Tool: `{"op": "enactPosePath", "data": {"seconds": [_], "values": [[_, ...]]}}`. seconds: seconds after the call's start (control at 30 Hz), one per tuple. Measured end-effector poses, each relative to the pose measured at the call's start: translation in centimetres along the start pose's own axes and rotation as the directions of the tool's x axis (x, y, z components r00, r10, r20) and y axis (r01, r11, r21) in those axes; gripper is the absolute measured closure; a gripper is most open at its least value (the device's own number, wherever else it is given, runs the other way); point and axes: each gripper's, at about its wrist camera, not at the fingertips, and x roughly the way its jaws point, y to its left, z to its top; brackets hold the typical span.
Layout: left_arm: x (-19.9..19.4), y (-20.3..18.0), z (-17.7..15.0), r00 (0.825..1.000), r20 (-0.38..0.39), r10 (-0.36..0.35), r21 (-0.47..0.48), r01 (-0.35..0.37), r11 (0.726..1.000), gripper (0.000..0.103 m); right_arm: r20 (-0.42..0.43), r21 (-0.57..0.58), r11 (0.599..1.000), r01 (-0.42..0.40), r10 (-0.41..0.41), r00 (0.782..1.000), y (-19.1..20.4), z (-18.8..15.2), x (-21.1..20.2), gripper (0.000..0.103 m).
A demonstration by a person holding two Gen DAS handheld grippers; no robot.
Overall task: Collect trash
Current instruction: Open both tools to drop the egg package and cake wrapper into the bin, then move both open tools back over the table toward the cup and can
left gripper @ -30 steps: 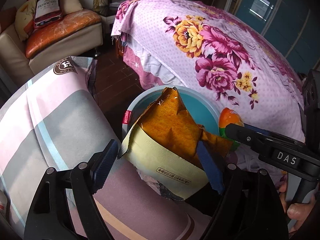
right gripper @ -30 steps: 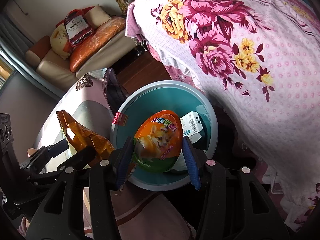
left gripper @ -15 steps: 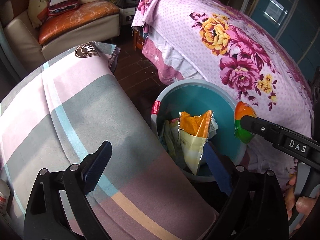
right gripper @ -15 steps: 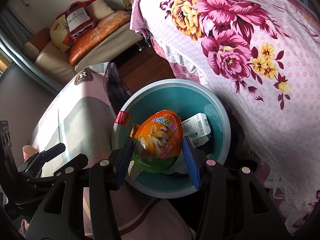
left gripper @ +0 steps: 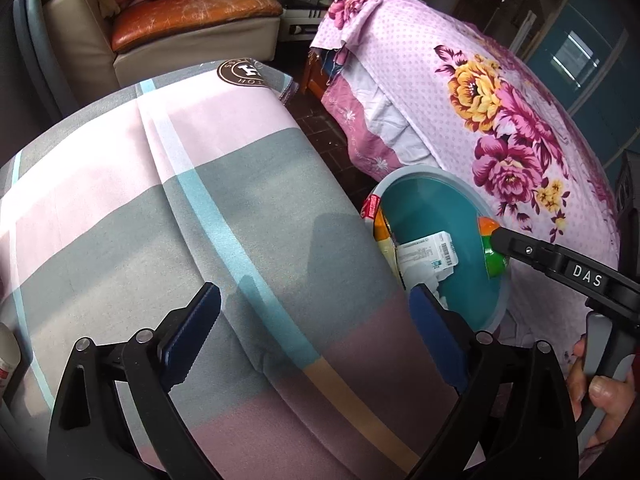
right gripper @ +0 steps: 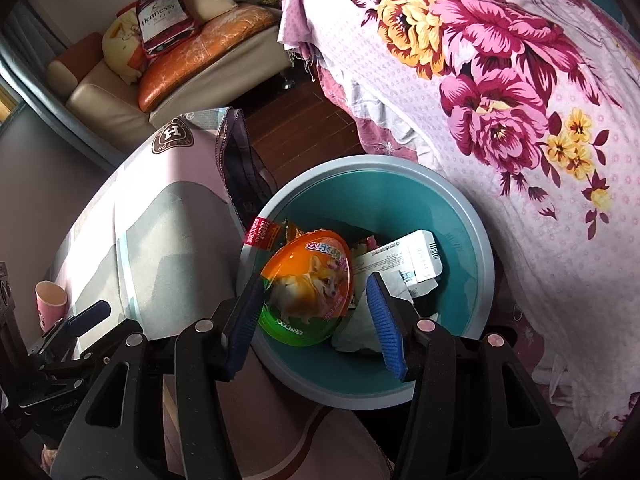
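Note:
A teal bin stands between the striped table and the bed; it also shows in the left wrist view. It holds a white carton, an orange snack bag and paper. My right gripper is over the bin with its jaws spread around an orange and green egg-shaped pack; only the left finger seems to touch it. The pack also shows in the left wrist view. My left gripper is open and empty above the striped cloth.
A striped cloth covers the table on the left. A pink floral bedspread lies on the right. A pink cup stands on the cloth's near left. A sofa with cushions is at the back.
The orange snack bag has dropped from my left gripper into the bin. My left gripper has swung left over the cloth. My right gripper's jaws have widened around the egg pack.

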Motion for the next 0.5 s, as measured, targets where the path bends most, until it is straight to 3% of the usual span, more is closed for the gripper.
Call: {"op": "enactPosePath", "data": {"seconds": [0.2, 0.5], "values": [[-0.6, 1.3, -0.5, 1.000, -0.001, -0.015, -0.023, 0.015, 1.000, 0.007, -0.008, -0.031, 1.000, 0.005, -0.006, 1.000, 1.9, -0.2, -0.2, 0.032], [-3.2, 4.0, -2.1, 0.999, 0.028, -0.015, -0.058, 0.017, 0.998, 0.007, -0.026, -0.060, 0.998, -0.006, 0.004, 1.000, 5.2, -1.1, -1.3, 0.027]]}}
